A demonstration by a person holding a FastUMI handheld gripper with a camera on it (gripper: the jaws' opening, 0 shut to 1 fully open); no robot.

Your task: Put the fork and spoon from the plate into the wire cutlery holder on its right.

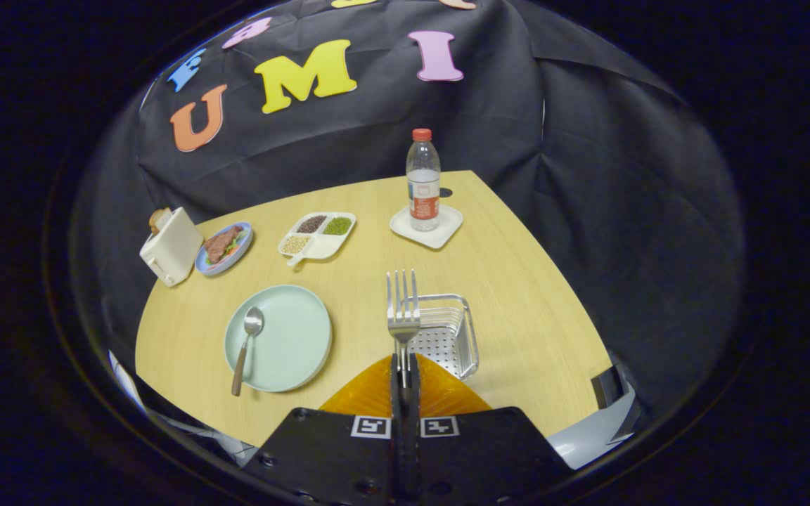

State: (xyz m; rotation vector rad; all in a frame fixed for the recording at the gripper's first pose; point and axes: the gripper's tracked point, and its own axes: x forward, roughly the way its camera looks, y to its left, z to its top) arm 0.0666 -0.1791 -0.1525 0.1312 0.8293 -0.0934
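Fingers [405, 365] are clenching the fork [403, 309] by its handle, tines pointing ahead; the wire cutlery holder [447, 334] is lying just beyond, slightly right.

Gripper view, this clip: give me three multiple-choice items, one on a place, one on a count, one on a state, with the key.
1. Where does the wooden-handled metal spoon lie?
A. on the round pale green plate
B. in the silver wire cutlery holder
C. beside the clear plastic bottle with a red cap

2. How many kinds of beans sit in the white divided tray?
A. one
B. three
C. five

3. What is the gripper doing?
A. open above the plate
B. shut on the metal fork
C. shut on the spoon

Key: 1 A, the spoon rests on the plate, left of the holder. 2 B, three compartments hold dark, green and pale beans. 3 B, the fingers press the fork's handle, tines pointing up, in front of the holder.
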